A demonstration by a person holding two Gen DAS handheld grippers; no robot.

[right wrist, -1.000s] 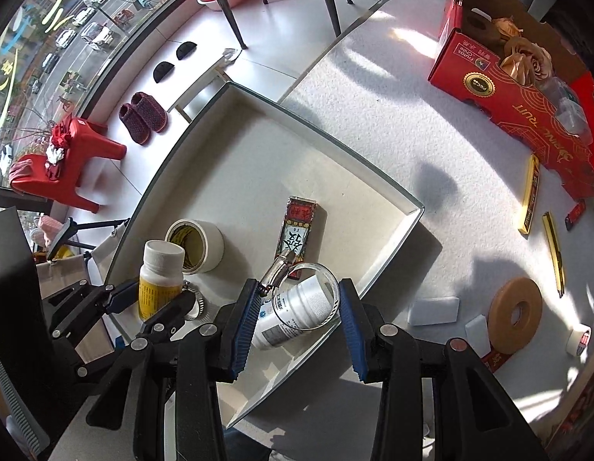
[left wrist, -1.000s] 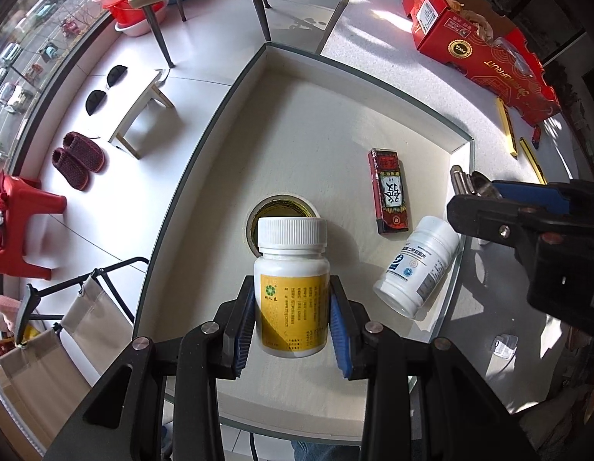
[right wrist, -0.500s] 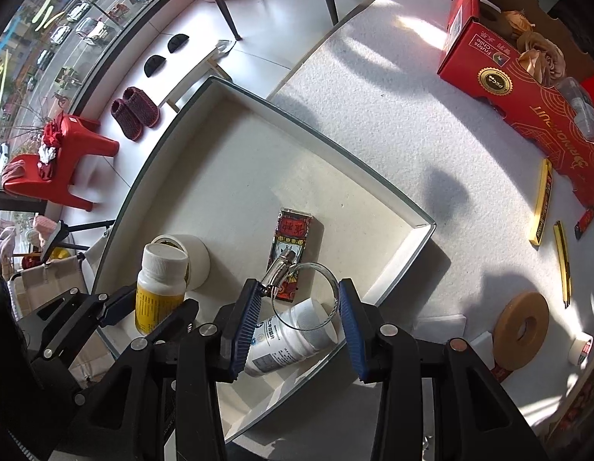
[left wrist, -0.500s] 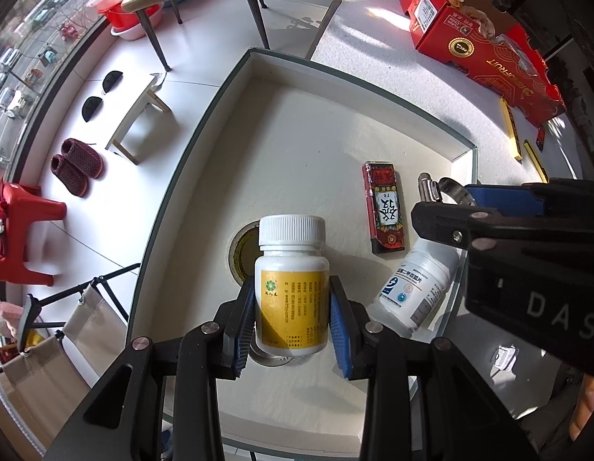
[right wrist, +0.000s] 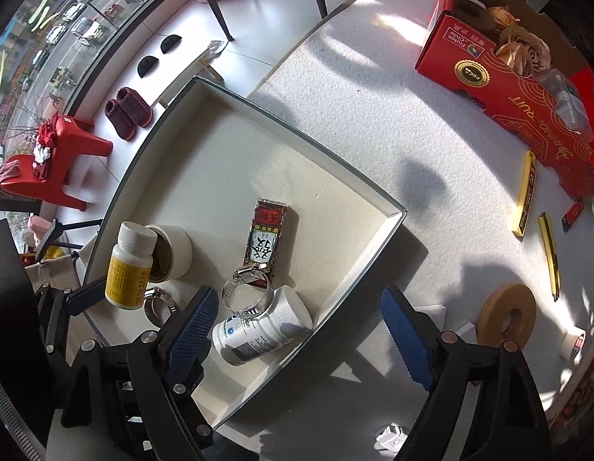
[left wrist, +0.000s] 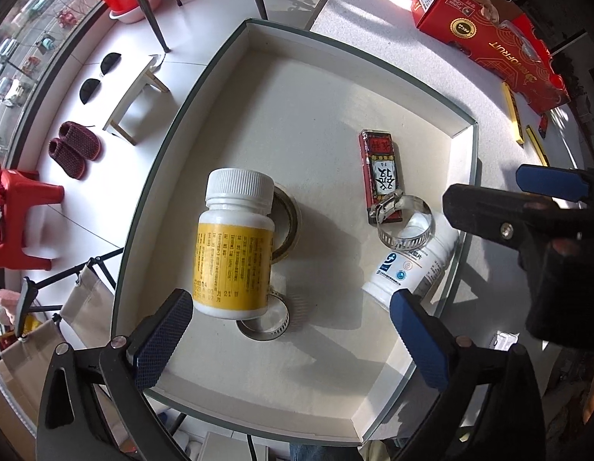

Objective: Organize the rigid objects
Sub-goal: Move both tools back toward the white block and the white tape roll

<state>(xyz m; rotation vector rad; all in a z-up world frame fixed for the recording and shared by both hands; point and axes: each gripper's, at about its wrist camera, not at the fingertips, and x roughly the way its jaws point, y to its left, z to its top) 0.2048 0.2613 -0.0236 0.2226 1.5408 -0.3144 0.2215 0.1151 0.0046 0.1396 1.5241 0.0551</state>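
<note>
A white bottle with a yellow label [left wrist: 235,246] stands in the white tray [left wrist: 220,77], its base against a metal hose clamp [left wrist: 264,322]. My left gripper [left wrist: 289,330] is over it with its jaws opening wide, and the pads are clear of the bottle. A second hose clamp [right wrist: 245,296] rests on a white bottle with a blue label [right wrist: 258,334] that lies on its side. My right gripper [right wrist: 297,303] hangs above them with its jaws opening, touching nothing. A red box [right wrist: 268,234] and a white tape roll [right wrist: 174,253] also lie in the tray.
On the white table right of the tray stand a red carton [right wrist: 508,88], two yellow sticks [right wrist: 525,192], a tan tape ring [right wrist: 508,315] and a small white roll [right wrist: 573,342]. The tray overhangs the table's left edge, with floor, slippers and a red stool [right wrist: 47,169] below.
Both grippers have opened. The left let go of the yellow-label bottle, which now stands in the tray. The right let go of the hose clamp, which now lies on the white bottle.
</note>
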